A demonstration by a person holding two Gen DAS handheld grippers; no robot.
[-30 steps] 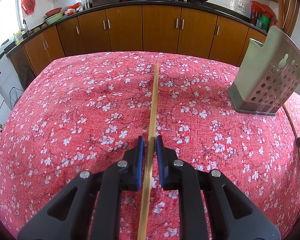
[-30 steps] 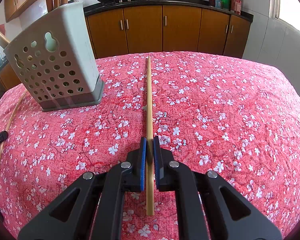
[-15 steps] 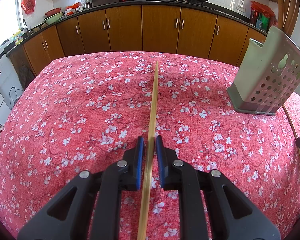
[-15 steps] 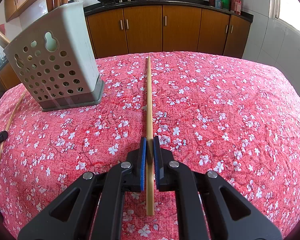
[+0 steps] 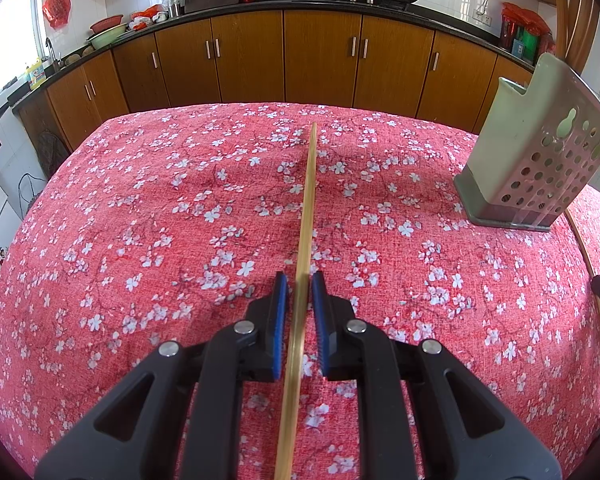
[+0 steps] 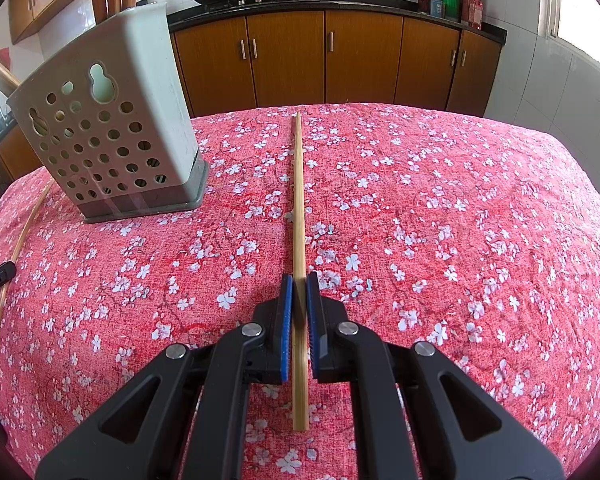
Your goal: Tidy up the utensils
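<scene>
Each gripper pinches its own chopstick, left gripper point(image 5: 298, 300) on one chopstick point(image 5: 307, 208), right gripper point(image 6: 296, 300) on another point(image 6: 299, 208), low over the tabletop point(image 6: 460, 220); such thin sticks may pivot and miss the holder point(image 6: 112, 120).

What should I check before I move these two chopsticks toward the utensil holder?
1. Right tool shut on right chopstick: ok.
2. Left tool clamping left chopstick: cannot tell; slim gaps show beside the pads.
3. Utensil holder standing upright on the tablecloth: ok.
4. Free room inside the holder: cannot tell; its opening is hidden.
</scene>
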